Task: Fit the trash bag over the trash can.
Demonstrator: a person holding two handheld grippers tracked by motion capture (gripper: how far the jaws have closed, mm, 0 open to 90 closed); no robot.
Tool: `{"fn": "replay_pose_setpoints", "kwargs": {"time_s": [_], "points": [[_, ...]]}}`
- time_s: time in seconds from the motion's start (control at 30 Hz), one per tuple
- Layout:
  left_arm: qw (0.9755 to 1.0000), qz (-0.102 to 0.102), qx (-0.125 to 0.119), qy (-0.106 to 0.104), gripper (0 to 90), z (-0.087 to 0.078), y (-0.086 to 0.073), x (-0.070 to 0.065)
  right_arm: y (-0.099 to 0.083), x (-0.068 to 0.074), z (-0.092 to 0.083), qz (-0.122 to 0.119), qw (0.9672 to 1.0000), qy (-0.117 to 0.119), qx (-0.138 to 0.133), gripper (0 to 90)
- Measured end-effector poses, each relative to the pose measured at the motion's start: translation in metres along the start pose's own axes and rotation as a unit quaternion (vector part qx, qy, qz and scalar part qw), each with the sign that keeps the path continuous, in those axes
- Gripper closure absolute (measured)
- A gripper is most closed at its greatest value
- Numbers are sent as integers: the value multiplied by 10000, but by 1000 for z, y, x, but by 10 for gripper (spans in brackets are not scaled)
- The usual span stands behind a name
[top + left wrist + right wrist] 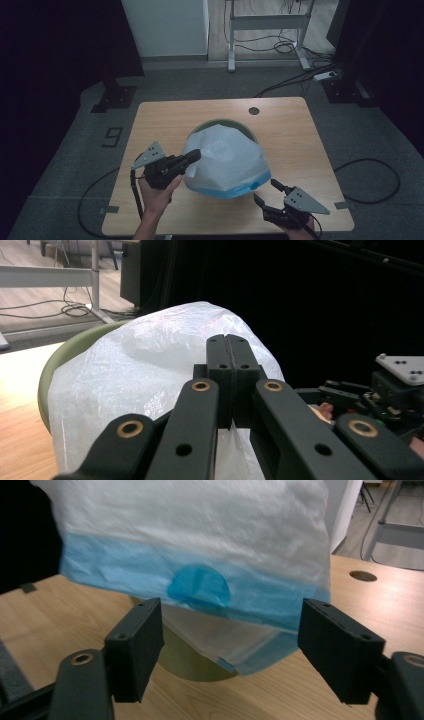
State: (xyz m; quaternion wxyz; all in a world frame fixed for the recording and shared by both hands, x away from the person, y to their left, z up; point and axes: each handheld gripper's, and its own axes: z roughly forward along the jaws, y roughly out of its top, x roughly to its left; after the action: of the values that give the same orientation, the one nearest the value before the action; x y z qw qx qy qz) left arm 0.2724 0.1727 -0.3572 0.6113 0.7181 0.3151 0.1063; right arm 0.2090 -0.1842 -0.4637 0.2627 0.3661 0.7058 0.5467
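A white plastic bag (225,160) with a blue band along its edge lies puffed over a green round bin (225,121) in the middle of the wooden table (295,130). My left gripper (194,155) is shut at the bag's left side, its jaws pressed together on the film (150,365); the bin's rim (65,350) curves out at the left. My right gripper (265,190) stands open at the bag's near right corner. Its two jaws (230,605) flank the blue band and a round blue tab (199,586) without touching them. The bin's base (190,665) shows beneath.
A dark round cable hole (254,110) sits in the table's far side. Beyond the table stand a white cabinet (167,25) and a desk frame (270,30) with cables on the floor. Black curtains hang at both sides.
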Motion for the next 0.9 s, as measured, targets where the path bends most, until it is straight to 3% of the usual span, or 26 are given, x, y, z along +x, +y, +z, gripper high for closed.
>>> {"fn": "replay_pose_setpoints", "kwargs": {"time_s": [0.2, 0.33, 0.43, 0.57, 0.73, 0.9], "points": [[10000, -19, 11, 16, 899, -1, 0, 2, -9, -5, 18, -215, 9983, -521, 110, 221], [10000, -15, 26, 23, 899, -2, -1, 2, -12, -11, 27, -300, 9966, -765, 31, 312], [10000, -2, 42, 39, 899, -3, -2, 2, -9, -17, 28, -295, 9968, -725, -130, 550], [10000, 12, 56, 35, 899, -5, -4, 1, 3, -24, 26, -183, 9969, -697, -315, 769], [9999, 51, 126, 18, 899, -7, -10, -2, 27, -31, 19, -14, 9949, -758, -663, 868], [9996, 99, 238, -67, 898, -5, -16, -7, 59, -38, 15, 310, 9926, -629, -990, 879]]}}
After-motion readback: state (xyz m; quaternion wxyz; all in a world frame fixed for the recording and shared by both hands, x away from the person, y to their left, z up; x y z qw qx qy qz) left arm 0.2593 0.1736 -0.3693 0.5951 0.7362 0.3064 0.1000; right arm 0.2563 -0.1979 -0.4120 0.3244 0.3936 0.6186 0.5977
